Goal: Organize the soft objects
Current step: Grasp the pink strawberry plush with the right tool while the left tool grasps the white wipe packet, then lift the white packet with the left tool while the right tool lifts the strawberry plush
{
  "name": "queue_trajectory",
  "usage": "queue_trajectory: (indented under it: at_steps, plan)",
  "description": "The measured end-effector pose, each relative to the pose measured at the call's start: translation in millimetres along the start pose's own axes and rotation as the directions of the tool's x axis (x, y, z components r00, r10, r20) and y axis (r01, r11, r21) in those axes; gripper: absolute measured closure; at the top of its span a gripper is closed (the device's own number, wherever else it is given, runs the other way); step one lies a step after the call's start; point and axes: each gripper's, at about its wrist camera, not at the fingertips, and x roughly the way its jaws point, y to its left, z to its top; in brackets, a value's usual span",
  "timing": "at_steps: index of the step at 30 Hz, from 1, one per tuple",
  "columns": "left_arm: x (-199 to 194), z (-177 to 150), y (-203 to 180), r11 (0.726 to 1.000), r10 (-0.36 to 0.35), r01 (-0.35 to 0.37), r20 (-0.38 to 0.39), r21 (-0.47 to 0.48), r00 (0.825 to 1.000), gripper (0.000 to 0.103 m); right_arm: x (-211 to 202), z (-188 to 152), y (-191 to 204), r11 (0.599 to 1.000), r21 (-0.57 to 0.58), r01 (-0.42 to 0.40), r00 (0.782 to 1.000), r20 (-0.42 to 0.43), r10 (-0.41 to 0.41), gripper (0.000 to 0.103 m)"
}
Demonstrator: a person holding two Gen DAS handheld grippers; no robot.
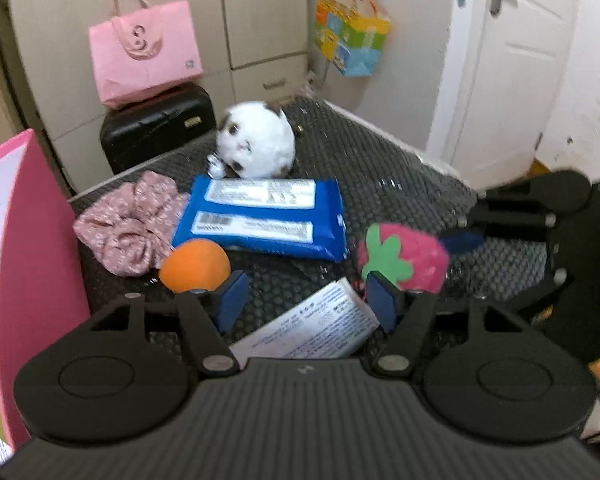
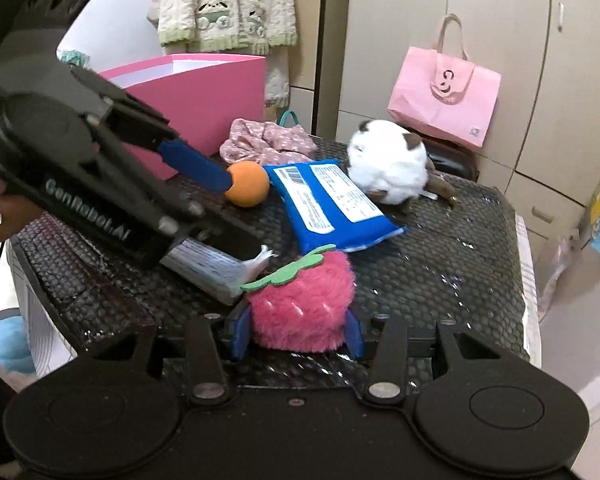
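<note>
A fuzzy pink strawberry toy point(image 2: 304, 304) with a green leaf lies on the dark mat, between the two blue pads of my right gripper point(image 2: 298, 334), which closes on it; it also shows in the left wrist view point(image 1: 404, 256). My left gripper point(image 1: 306, 300) is open above a white tissue pack point(image 1: 312, 332), next to an orange ball point(image 1: 194, 266). Further back lie a blue wipes pack point(image 1: 264, 216), a pink floral scrunchie point(image 1: 128, 224) and a white plush animal point(image 1: 256, 140). A pink box point(image 2: 196, 100) stands at the left.
The objects lie on a dark textured mat point(image 2: 440, 264) over a raised surface with edges all round. A black case point(image 1: 156, 128) with a pink paper bag point(image 1: 144, 52) on it stands behind. Cupboards and a white door point(image 1: 512, 60) lie beyond.
</note>
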Motion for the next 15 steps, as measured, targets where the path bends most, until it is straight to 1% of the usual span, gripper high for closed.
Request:
queue_trajectory:
  at_steps: [2, 4, 7, 9, 12, 15]
  plan:
    - [4.3, -3.2, -2.7, 1.000, -0.023, 0.024, -0.030, 0.018, 0.999, 0.036, -1.6, -3.2, -3.4, 1.000, 0.010, -0.006, 1.000, 0.007, 0.006, 0.052]
    - [8.2, -7.9, -5.2, 0.998, -0.054, 0.056, -0.053, 0.034, 0.997, 0.032, -1.1, -4.6, -3.9, 1.000, 0.014, -0.012, 1.000, 0.015, 0.011, 0.051]
    - [14.2, -13.9, -9.6, 0.997, -0.041, 0.046, -0.082, 0.060, 0.996, 0.029, -0.3, -8.6, -4.8, 1.000, 0.014, -0.015, 1.000, 0.026, 0.015, 0.050]
    - [17.9, -18.6, -7.3, 0.998, -0.045, 0.049, -0.099, 0.041, 0.994, 0.028, 0.8, -9.9, -5.0, 1.000, 0.012, -0.014, 0.999, 0.029, 0.014, 0.050]
    - [15.9, -23.8, -5.1, 0.998, -0.049, 0.052, -0.083, 0.040, 0.995, 0.028, -1.3, -11.5, -7.6, 0.999, 0.029, -0.019, 0.999, 0.038, 0.018, 0.050]
    - [11.5, -26.4, -4.2, 0.998, -0.046, 0.049, -0.087, 0.033, 0.995, 0.027, -2.0, -11.6, -9.2, 0.999, 0.037, -0.012, 0.999, 0.042, 0.010, 0.050]
